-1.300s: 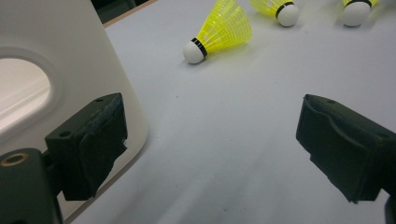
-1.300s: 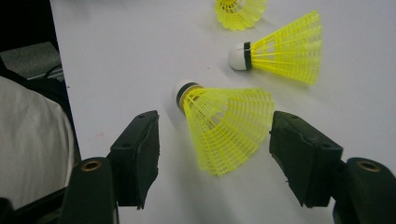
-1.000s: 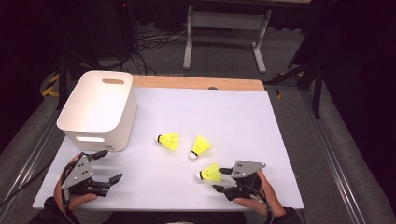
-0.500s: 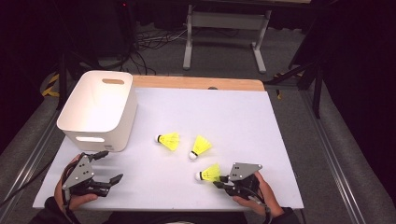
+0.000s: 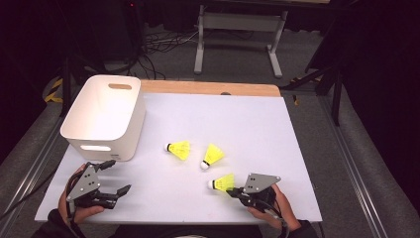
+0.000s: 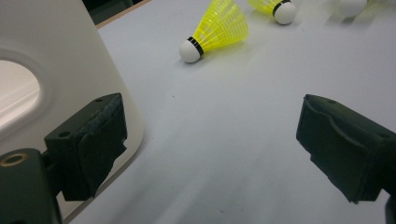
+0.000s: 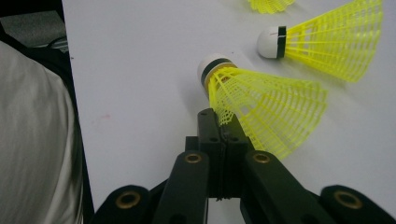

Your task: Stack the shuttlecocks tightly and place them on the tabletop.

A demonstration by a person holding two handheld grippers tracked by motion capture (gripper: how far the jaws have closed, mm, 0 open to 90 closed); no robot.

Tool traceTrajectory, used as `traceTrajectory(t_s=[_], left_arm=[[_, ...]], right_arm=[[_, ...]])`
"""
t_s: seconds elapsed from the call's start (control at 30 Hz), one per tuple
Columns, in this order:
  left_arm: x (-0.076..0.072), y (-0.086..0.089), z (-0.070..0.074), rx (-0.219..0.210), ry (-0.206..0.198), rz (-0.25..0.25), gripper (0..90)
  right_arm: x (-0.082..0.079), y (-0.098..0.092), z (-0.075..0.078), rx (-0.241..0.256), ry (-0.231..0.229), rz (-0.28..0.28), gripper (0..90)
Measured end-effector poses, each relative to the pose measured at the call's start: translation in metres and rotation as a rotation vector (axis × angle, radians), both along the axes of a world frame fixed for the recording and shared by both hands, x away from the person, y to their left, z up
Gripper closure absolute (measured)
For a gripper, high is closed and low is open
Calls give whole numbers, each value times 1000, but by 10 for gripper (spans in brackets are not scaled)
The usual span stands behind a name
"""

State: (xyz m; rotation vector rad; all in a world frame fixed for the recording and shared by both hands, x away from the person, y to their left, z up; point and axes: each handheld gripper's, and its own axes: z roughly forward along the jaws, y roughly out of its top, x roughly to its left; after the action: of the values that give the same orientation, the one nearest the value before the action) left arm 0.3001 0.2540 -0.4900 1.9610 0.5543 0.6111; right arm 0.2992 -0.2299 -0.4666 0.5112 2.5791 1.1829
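Right hand-held gripper (image 5: 232, 190) in high view sits at near edge of counter (image 5: 257, 124), jaws pinched on skirt rim of nearest shuttlecock (image 5: 221, 183). Left hand-held gripper (image 5: 118, 177) spread wide, just beside white bin (image 5: 105, 117).

Left gripper view: jaws far apart, nothing between; bin wall touches one jaw.

Right gripper view: jaws closed on yellow skirt edge (image 7: 261, 112); shuttlecock lies on counter.

Yellow shuttlecocks (image 5: 180, 149), white bin (image 5: 104, 116), black-banded corks.
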Motion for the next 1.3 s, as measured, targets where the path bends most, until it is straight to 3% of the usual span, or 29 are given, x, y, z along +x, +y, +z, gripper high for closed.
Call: traceTrajectory(t_s=[0.33,0.57,0.7,0.83,1.0,1.3], left_arm=[[1,0,0,0,4,2,93],[1,0,0,0,3,3,93],[1,1,0,1,3,2,93],[1,1,0,0,2,3,93],[0,2,0,-5,0,0,93],[0,3,0,-4,-2,-3,93]], right_arm=[[6,0,19,77,-54,-33,900],[13,10,33,76,-91,-37,900],[24,19,46,70,-104,-50,900],[44,33,56,46,-123,-68,900],[66,49,58,25,-102,-91,900],[94,78,48,-38,-46,-109,900]])
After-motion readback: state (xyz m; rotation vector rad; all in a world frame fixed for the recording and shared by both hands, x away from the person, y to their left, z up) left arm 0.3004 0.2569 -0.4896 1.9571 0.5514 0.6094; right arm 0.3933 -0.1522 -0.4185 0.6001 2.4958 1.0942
